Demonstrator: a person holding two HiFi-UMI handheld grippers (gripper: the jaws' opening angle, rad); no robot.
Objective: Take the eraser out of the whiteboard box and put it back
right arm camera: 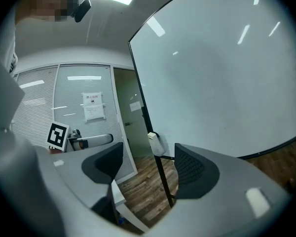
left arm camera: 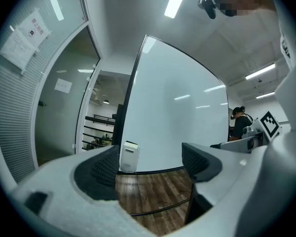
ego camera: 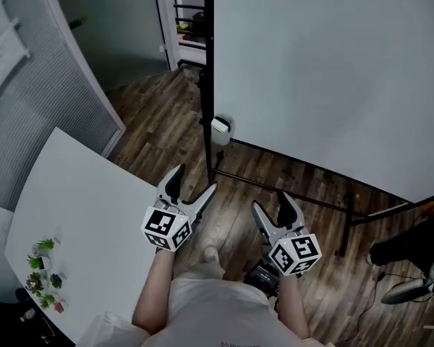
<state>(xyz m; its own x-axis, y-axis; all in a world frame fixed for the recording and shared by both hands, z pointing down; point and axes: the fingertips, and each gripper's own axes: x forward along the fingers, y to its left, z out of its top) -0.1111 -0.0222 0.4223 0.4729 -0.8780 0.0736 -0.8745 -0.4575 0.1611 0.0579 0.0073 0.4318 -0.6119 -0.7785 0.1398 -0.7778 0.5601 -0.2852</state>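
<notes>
So, nearest to the camera are the person's two forearms, each holding a tool out over the wood floor (ego camera: 159, 114). The left claw (ego camera: 193, 185) is spread wide with nothing between its pads. The right claw (ego camera: 272, 204) is just as wide and just as empty. They sit side by side, apart from each other, and each has a marker cube (ego camera: 166, 228) at its near end.

Off to the near left is a white tabletop (ego camera: 87, 208) with a few little green plants (ego camera: 43, 266) near its edge.

Farther out, the whiteboard (ego camera: 325, 63) fills most of the right half of the head view, standing on a black frame (ego camera: 209, 63). The whiteboard box (ego camera: 220, 128) is a small white holder low on the left post of that frame. It's well ahead of both claws and neither touches it.

In the left gripper view the whiteboard box (left arm camera: 129, 156) shows far off in the gap, close to the left pad. In the right gripper view the whiteboard box (right arm camera: 156, 143) sits in the gap too, up on the post. As for the eraser, I can't pick it out in any view; the box is too small to see into.

Farthest back there's a glass wall with blinds (ego camera: 22, 100) on the left and a doorway with dark shelves (ego camera: 190, 13). Another person (left arm camera: 240, 124) stands way off to the right in the left gripper view.
</notes>
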